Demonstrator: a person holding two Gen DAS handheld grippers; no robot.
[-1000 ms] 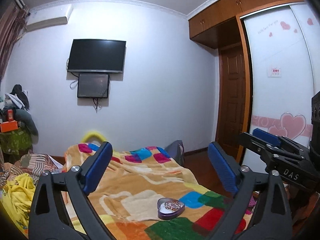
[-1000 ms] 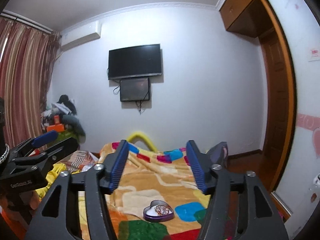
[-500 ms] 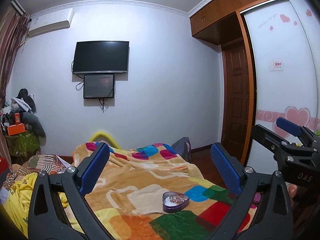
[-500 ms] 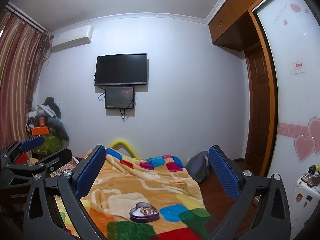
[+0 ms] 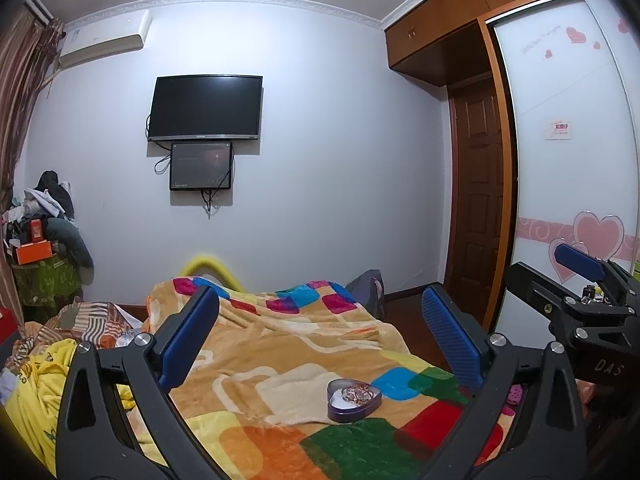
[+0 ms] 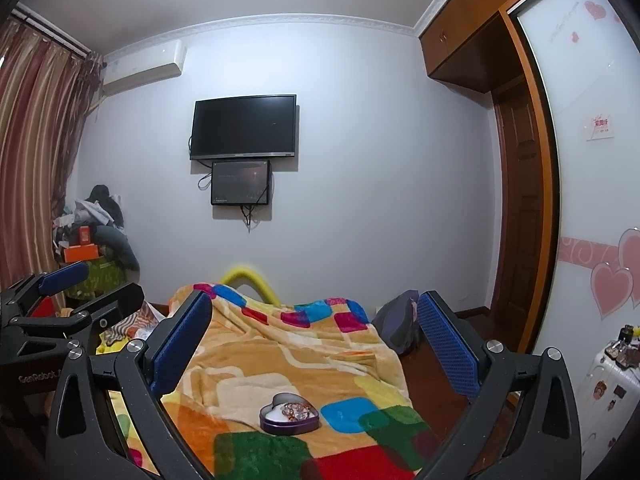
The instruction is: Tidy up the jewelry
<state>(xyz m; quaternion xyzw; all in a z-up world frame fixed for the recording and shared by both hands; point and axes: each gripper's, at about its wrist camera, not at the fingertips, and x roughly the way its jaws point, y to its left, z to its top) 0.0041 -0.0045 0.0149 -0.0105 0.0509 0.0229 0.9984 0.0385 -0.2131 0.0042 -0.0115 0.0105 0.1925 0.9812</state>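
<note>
Both of your grippers point level over the bed (image 5: 280, 344), which carries a patchwork blanket (image 6: 280, 360). The left gripper (image 5: 320, 344) stands spread wide, nothing between its blue pads (image 5: 188, 340). The right gripper (image 6: 316, 344) has just been opening and now stands spread as wide, equally empty; in the left view it shows at the right edge (image 5: 580, 280).

The heart-shaped purple tin (image 5: 354, 398) rests on the blanket ahead of and below both grippers, lid off, with the jewelry (image 6: 294, 410) heaped inside on a white lining. It sits near the blanket's right border, where the cloth drops to the dark floor (image 6: 436, 384).

Around the tin you have bare blanket on all sides. A yellow cloth (image 5: 32, 392) bounds the left; a white suitcase (image 6: 608, 396) stands at the right, well apart from the bed.
</note>
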